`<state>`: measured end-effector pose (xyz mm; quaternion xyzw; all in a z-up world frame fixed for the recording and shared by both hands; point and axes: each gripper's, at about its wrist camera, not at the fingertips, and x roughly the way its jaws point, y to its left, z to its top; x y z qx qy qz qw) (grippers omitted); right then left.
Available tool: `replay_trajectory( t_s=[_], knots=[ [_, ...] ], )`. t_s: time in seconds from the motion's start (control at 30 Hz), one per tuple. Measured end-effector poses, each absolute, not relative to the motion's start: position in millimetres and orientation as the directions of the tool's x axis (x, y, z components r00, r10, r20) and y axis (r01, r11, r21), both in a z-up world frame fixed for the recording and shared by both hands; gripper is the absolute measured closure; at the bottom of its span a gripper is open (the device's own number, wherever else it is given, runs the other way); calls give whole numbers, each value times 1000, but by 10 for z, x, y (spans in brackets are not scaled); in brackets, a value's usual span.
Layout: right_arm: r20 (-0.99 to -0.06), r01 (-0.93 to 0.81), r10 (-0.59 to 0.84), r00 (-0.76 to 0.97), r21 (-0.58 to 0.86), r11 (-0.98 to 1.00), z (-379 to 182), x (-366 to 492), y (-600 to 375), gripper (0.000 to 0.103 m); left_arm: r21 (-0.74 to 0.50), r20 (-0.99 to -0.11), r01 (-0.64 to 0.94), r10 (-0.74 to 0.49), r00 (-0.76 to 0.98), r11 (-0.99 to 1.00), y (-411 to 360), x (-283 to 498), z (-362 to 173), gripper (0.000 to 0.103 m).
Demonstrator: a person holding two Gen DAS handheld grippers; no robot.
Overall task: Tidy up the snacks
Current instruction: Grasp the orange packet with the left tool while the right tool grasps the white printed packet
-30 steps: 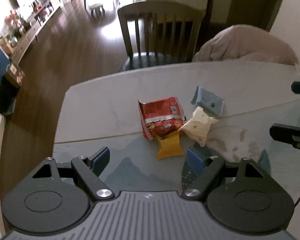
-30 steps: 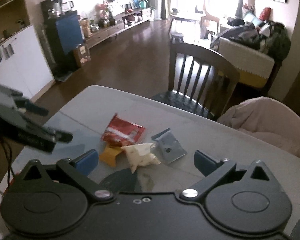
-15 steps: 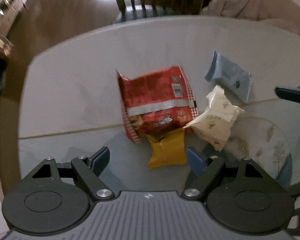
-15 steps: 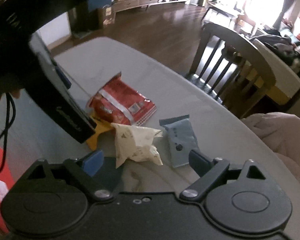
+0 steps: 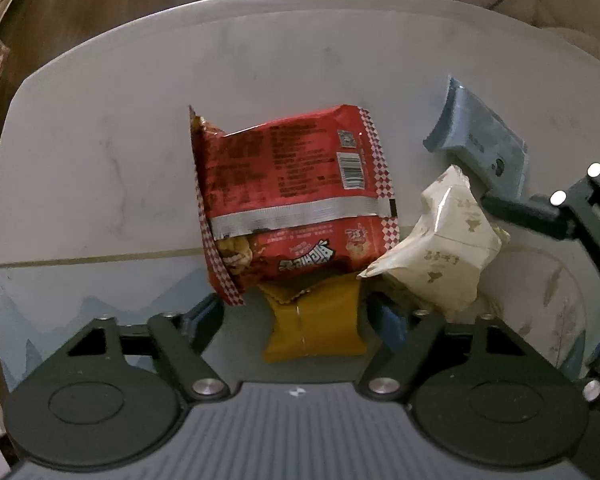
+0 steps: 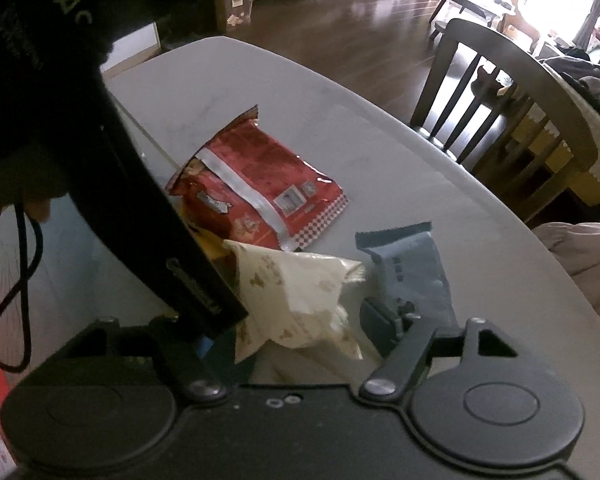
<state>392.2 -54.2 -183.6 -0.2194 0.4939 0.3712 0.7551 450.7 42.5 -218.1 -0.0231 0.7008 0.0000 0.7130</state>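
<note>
Closing in: both my grippers have come down from a high look over the table to sit low over the snack pile within the last second; I judge the first picks are about to start, with nothing sorted yet.
Left gripper [image 5: 300, 318]: jaws spread wide, holding nothing; its blue pads flank the yellow packet [image 5: 314, 320], which lies between them on the table, not yet pinched.
Right gripper [image 6: 296, 330]: jaws apart, empty; the cream packet [image 6: 296, 300] sits right in the gap. I cannot tell whether a pad touches it.
Yellow packet: small, flat, matte wrapper with a centre seam and a zigzag top edge, tucked partly under the red bag.
Red bag [image 5: 296, 196]: just ahead of my left gripper; largest item, glossy crinkled film, silver seam band, barcode side up, checkered ends, far-left end torn open.
Cream packet, from the left: puffy and creased, a printed soft wrapper touching the red bag's right corner.
Blue packet [image 6: 412, 268]: beyond my right gripper's right finger, flat and rectangular, dull blue-grey film with a serrated end, lying beside the cream one.
Table [image 5: 100, 160]: smooth pale marbled surface with rounded corners, patterned nearer me.
Chair [image 6: 512, 92]: dark wooden slats, well beyond the pile.
</note>
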Motion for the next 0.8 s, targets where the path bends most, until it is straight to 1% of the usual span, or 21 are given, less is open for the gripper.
replay_trajectory(
  t_s=[0.03,0.1,0.13,0.2,0.23,0.27,0.33,0.5,0.63,0.8],
  knots=[
    [-908,-780,350,232,41,625,-1839,3918,-537,35,-35,-999,-36,-34,24,999,435,4492,-2173,34],
    [-908,-782,348,234,37,622,-1855,3903,-524,38,-31,-999,-44,-29,35,999,476,4467,-2155,37],
    [-908,-785,348,234,35,619,-1870,3897,-516,41,-32,-999,-49,-30,39,998,493,4448,-2146,42],
    [-908,-786,344,239,27,617,-1885,3889,-515,42,-39,-998,-66,-36,48,997,536,4399,-2122,52],
    [-907,-785,343,244,23,619,-1888,3886,-517,42,-38,-998,-65,-34,54,997,546,4420,-2146,59],
    [-906,-782,343,248,21,623,-1879,3876,-523,43,-40,-997,-60,-36,65,997,560,4392,-2136,61],
    [-905,-773,344,251,27,634,-1865,3872,-533,46,-53,-995,-61,-48,85,997,605,4333,-2128,64],
    [-904,-732,350,248,61,678,-1815,3880,-573,53,-83,-992,-97,-72,108,992,733,4212,-2065,67],
    [-899,-710,360,251,82,700,-1710,3819,-644,53,-93,-989,-115,-78,128,989,784,4117,-1929,68],
    [-888,-697,372,271,86,712,-1453,3748,-730,53,-114,-982,-123,-93,164,986,807,4020,-1640,71]
  ],
)
